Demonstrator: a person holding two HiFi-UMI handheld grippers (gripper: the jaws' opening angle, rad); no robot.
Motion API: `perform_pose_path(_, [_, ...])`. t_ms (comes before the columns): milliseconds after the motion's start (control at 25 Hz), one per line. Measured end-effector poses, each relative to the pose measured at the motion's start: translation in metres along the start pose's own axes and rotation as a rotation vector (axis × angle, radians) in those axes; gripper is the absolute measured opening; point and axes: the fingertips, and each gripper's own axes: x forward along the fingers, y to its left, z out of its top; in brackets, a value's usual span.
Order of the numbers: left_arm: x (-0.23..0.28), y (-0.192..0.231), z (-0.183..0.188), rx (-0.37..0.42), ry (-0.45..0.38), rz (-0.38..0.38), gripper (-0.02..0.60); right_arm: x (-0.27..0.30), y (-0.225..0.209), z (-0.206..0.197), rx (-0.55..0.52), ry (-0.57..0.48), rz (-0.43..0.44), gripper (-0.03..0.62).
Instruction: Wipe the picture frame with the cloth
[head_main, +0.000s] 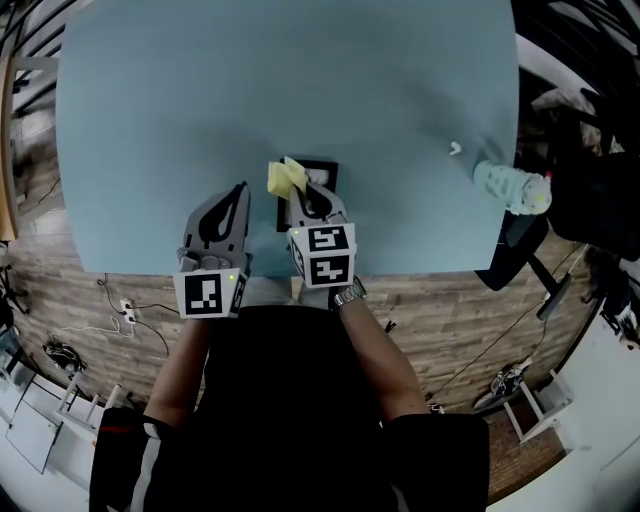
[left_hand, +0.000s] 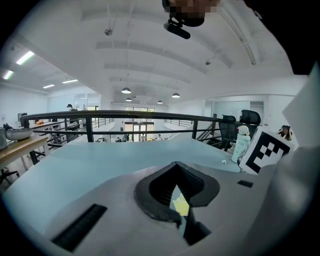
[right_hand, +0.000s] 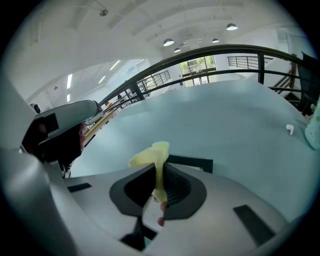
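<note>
A small black picture frame (head_main: 322, 172) lies flat on the light blue table (head_main: 200, 100), near its front edge. My right gripper (head_main: 303, 192) hovers over the frame, shut on a yellow cloth (head_main: 284, 178) that sticks up out of its jaws. In the right gripper view the cloth (right_hand: 154, 159) stands pinched between the jaws, and the frame (right_hand: 195, 163) shows just behind it. My left gripper (head_main: 242, 190) sits a little left of the frame, shut and holding nothing. In the left gripper view a sliver of the cloth (left_hand: 181, 205) shows past the closed jaws.
A white bottle with green dots (head_main: 511, 186) lies at the table's right edge, with a small white object (head_main: 455, 149) near it. A black chair (head_main: 590, 200) stands beyond that edge. The table's front edge runs just below the grippers.
</note>
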Motion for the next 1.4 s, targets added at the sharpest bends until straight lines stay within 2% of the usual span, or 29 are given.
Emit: perform_pose_path(1400, [0.005,-0.020,-0.005,0.013,0.010,-0.050,0.000,-0.013,-0.051,-0.021,0.055,0.058,-0.095,0.037])
